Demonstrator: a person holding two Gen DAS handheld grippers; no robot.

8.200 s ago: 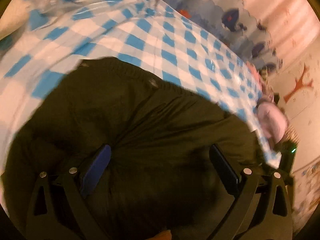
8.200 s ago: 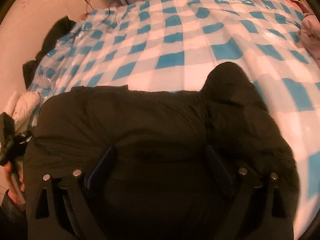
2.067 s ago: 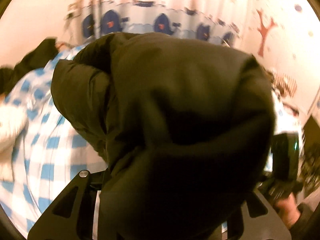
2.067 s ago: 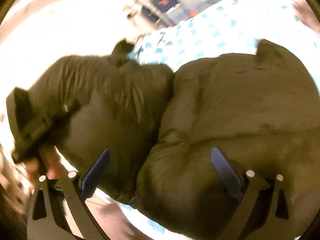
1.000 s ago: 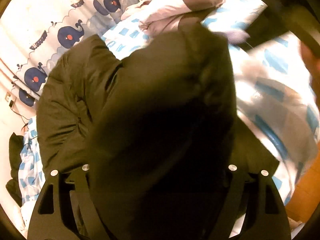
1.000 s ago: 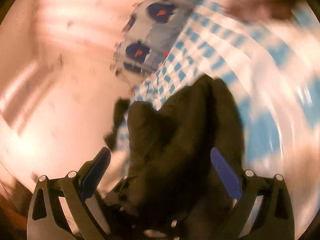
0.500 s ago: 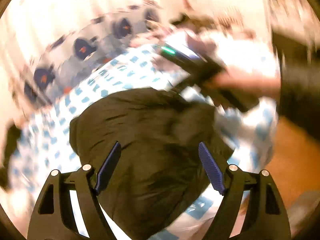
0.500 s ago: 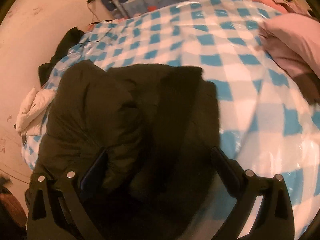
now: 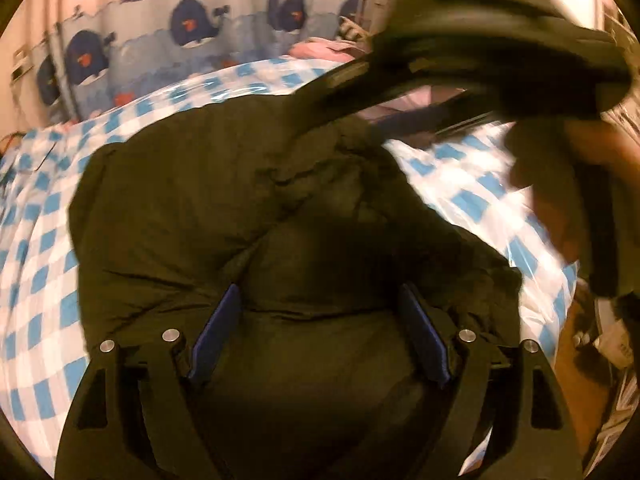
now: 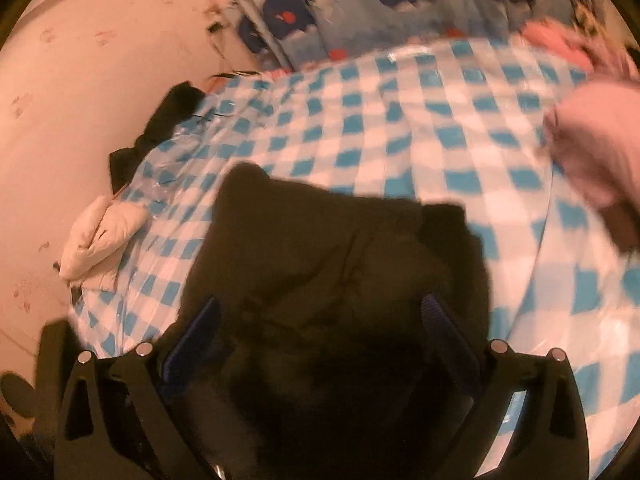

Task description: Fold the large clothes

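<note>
Left wrist view: the blue-checked bed cover [image 9: 36, 264] stretches wide, its near edge dropping off at lower right. The dark puffy jacket [image 9: 224, 200] lies bundled near that edge, with bare cover to its left and behind it up to the whale-print curtain [image 9: 188, 28]. The left gripper [image 9: 320, 332] hangs spread over the jacket. The right gripper [image 10: 320, 344] is likewise spread, gripping nothing; the white garment [image 10: 100, 232] sits at the far left edge.

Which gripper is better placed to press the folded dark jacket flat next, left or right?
Probably the left. Left gripper is open with the dark jacket bulging between its jaws. The right gripper is open too, but in the left wrist view it shows blurred and raised above the jacket.
</note>
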